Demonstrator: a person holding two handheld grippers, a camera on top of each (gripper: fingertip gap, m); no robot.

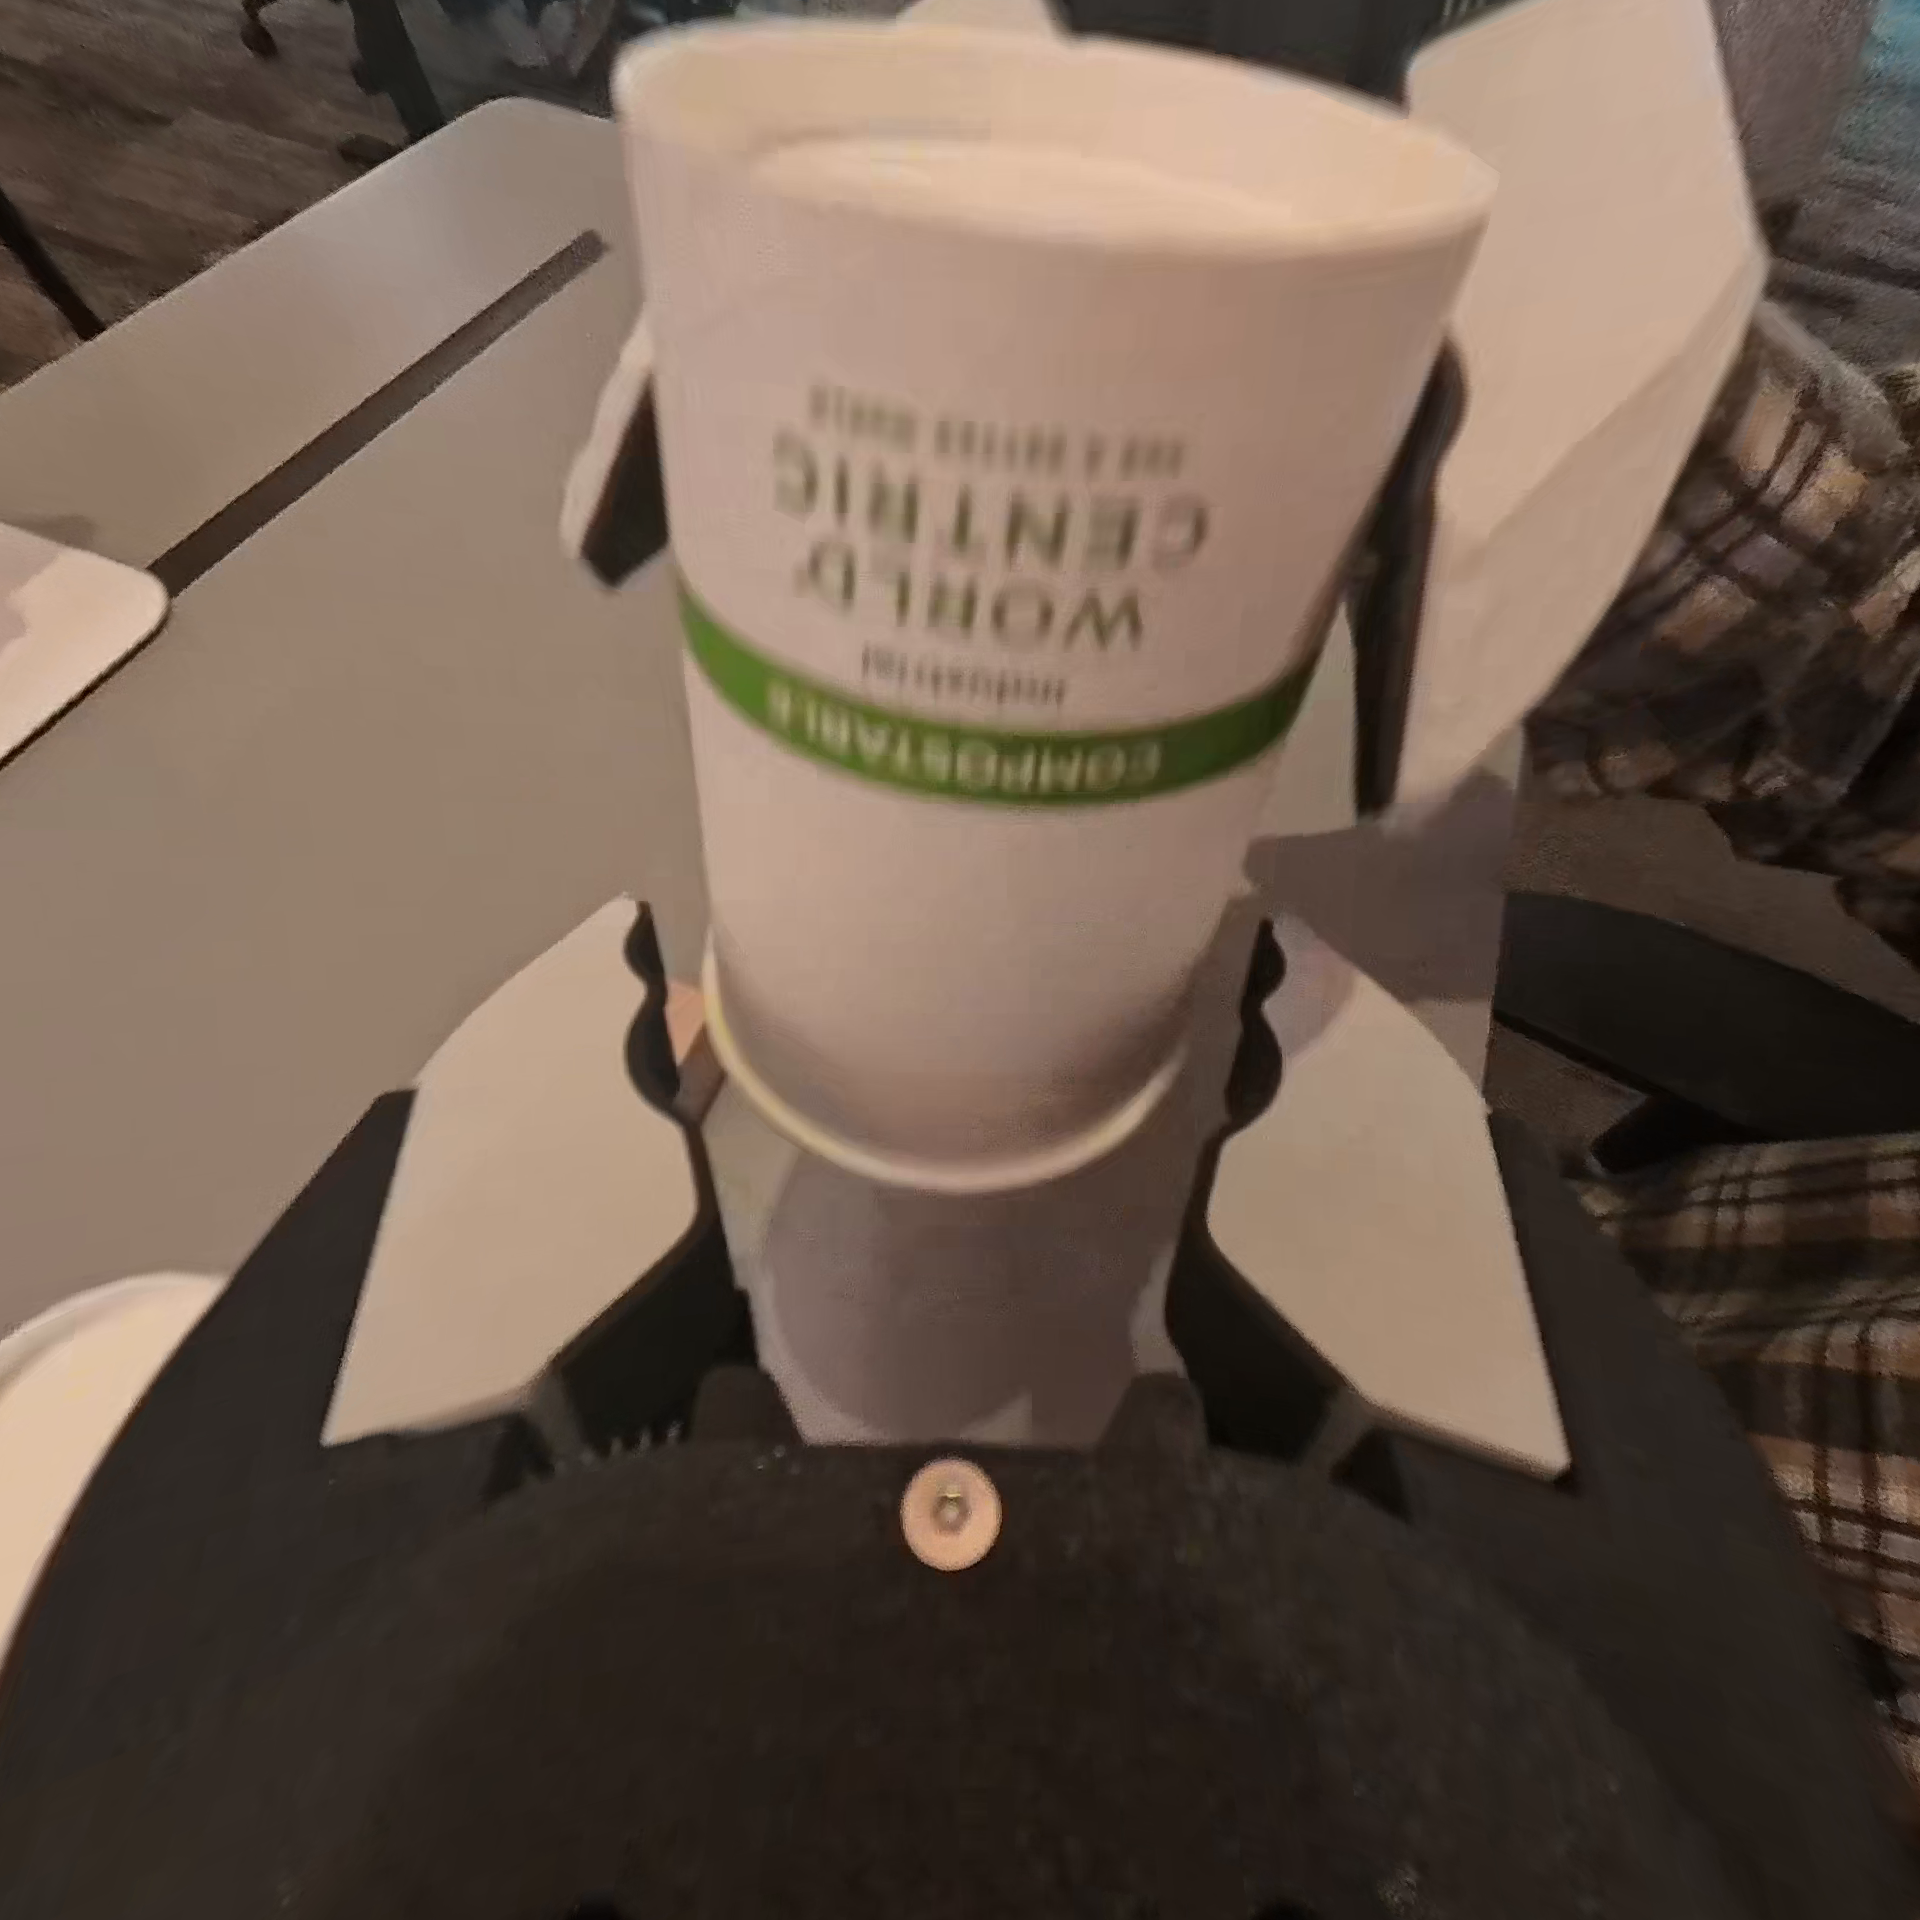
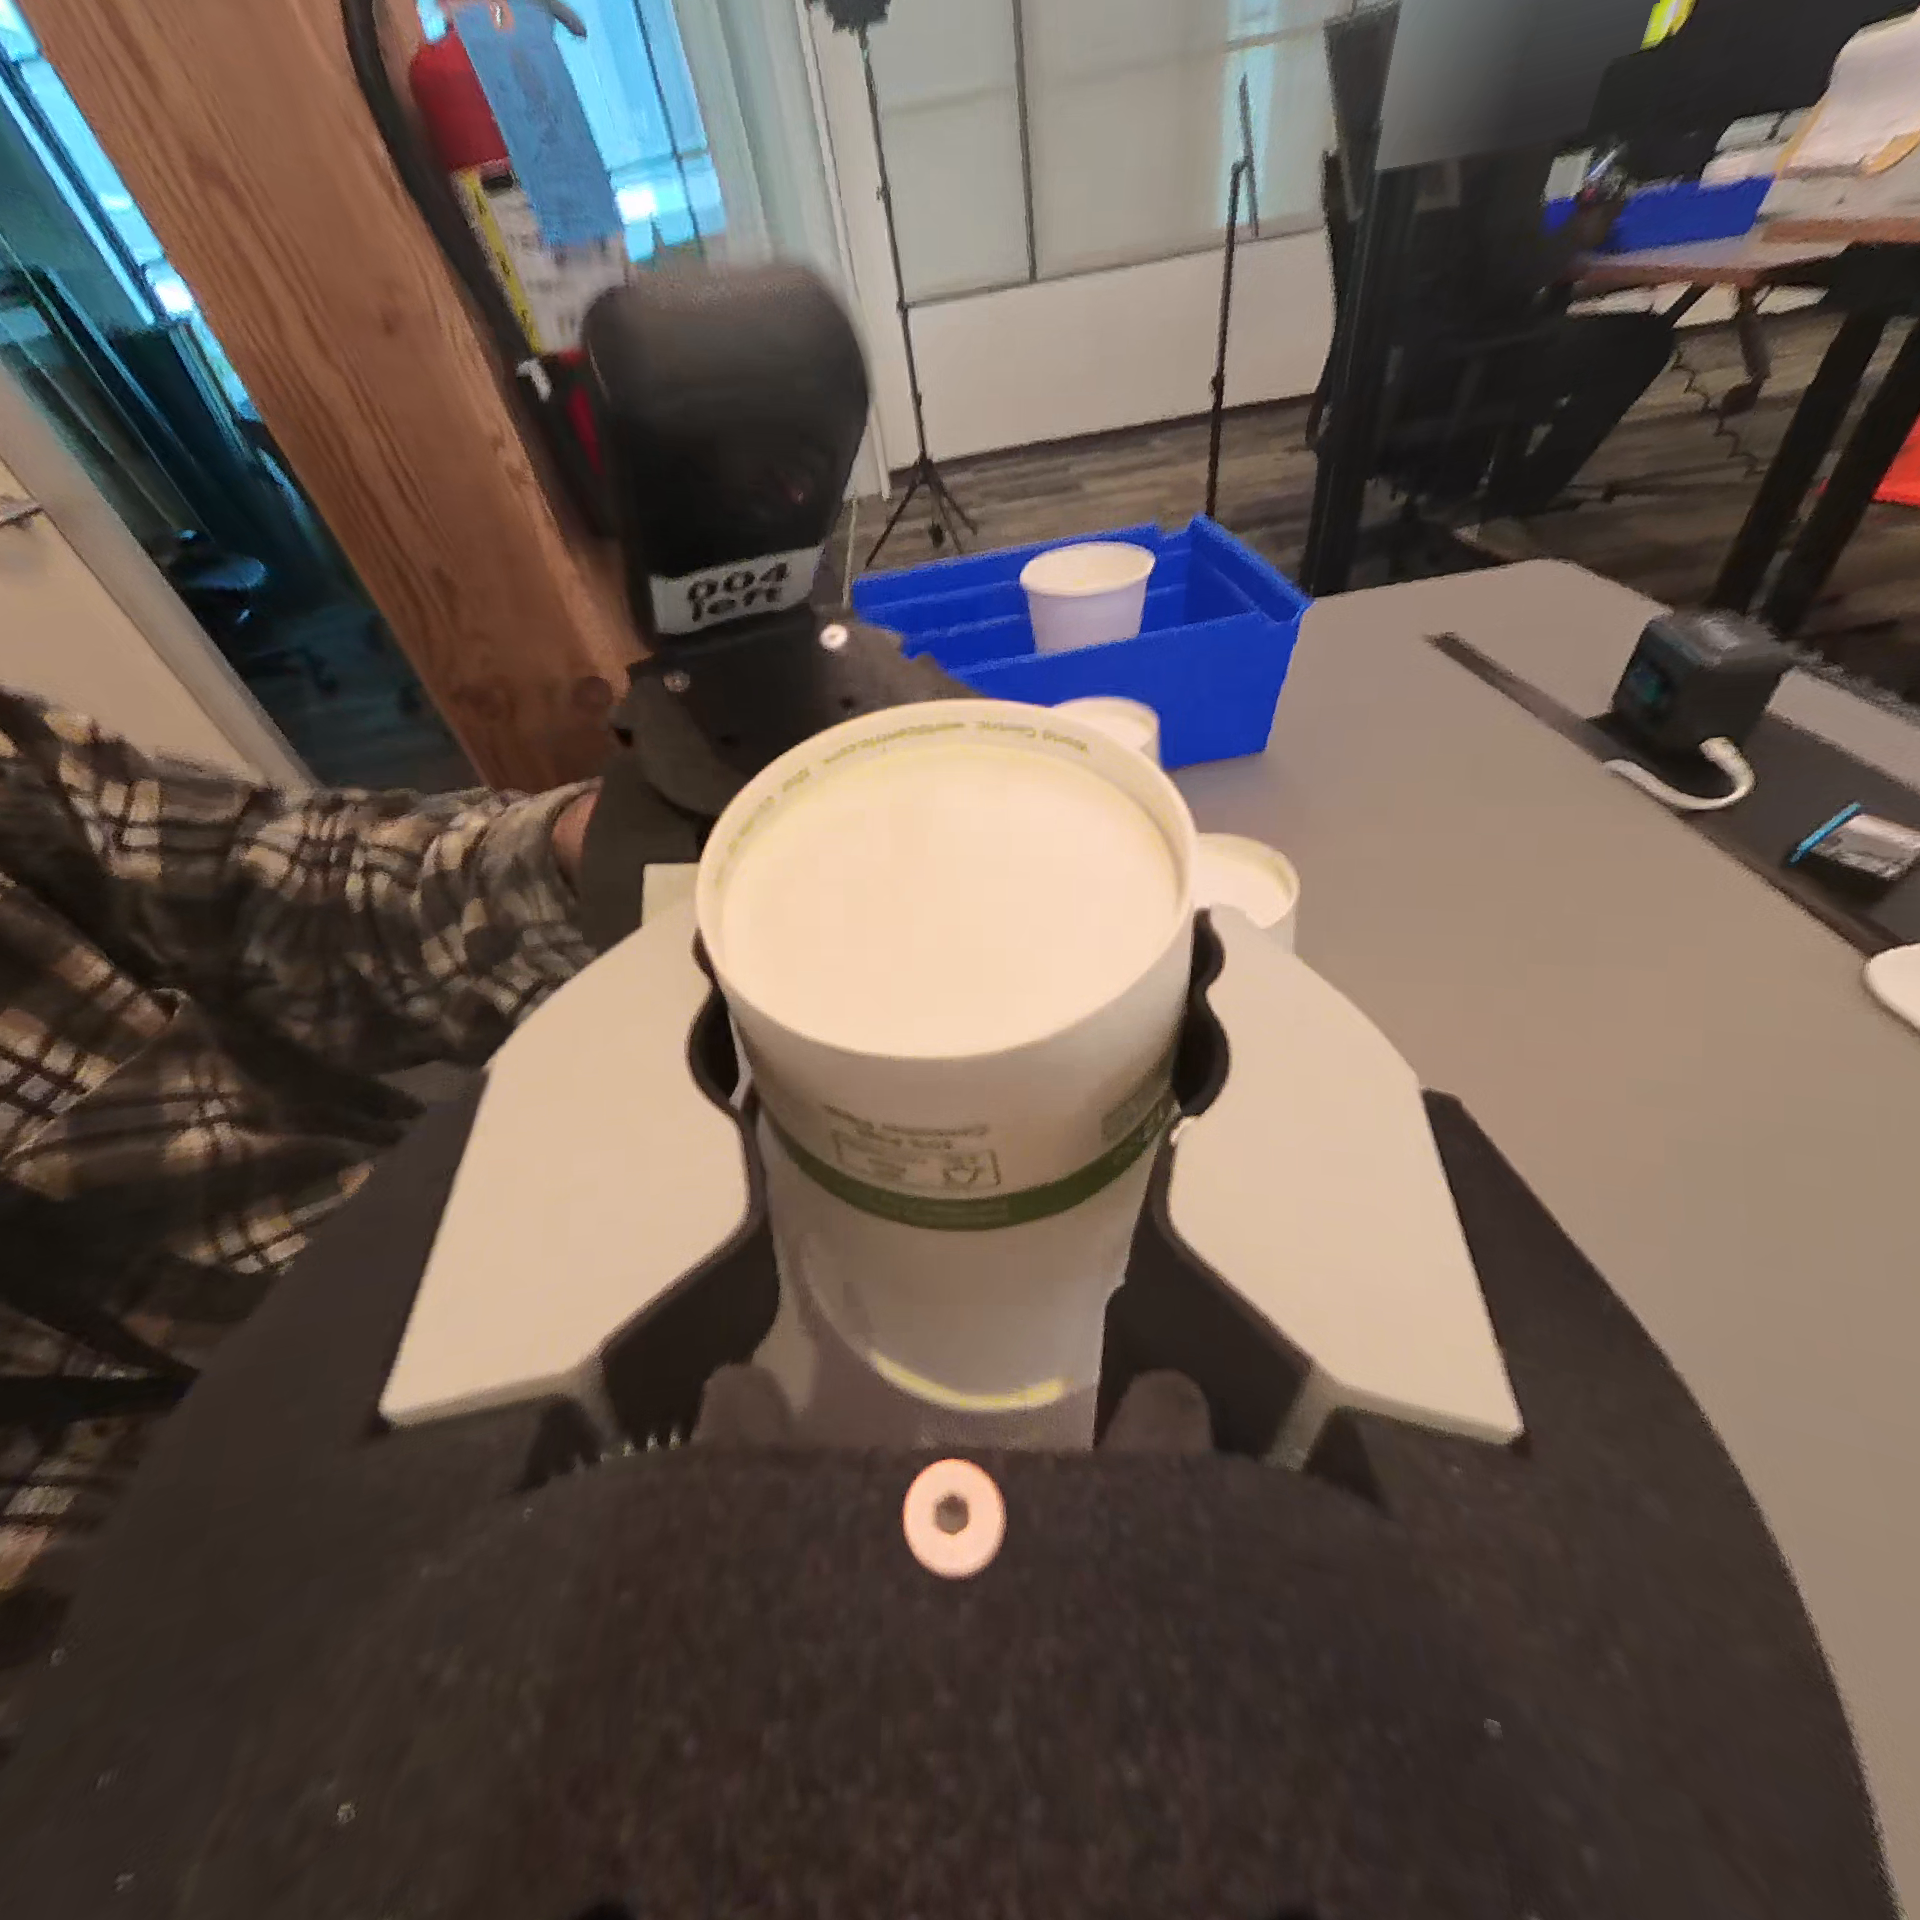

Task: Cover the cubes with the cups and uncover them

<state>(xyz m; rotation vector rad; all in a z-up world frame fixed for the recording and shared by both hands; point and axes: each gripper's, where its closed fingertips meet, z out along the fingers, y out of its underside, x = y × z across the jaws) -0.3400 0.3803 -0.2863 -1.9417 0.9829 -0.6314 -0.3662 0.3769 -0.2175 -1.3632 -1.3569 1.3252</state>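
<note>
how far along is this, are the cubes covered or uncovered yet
Done: each gripper has an upside-down cup. The left gripper is shut on one cup, rim near the table. The right gripper is shut on another cup. In hand: both cups held; whether they are going down or coming up cannot be told. No cube shows, so covered or not is unclear. Left: at least setting the cups down and letting go.

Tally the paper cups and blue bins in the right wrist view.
Paper cups: 4 (held cup, cup in bin, two cups behind)
Blue bin: 1
Total: 5
</note>
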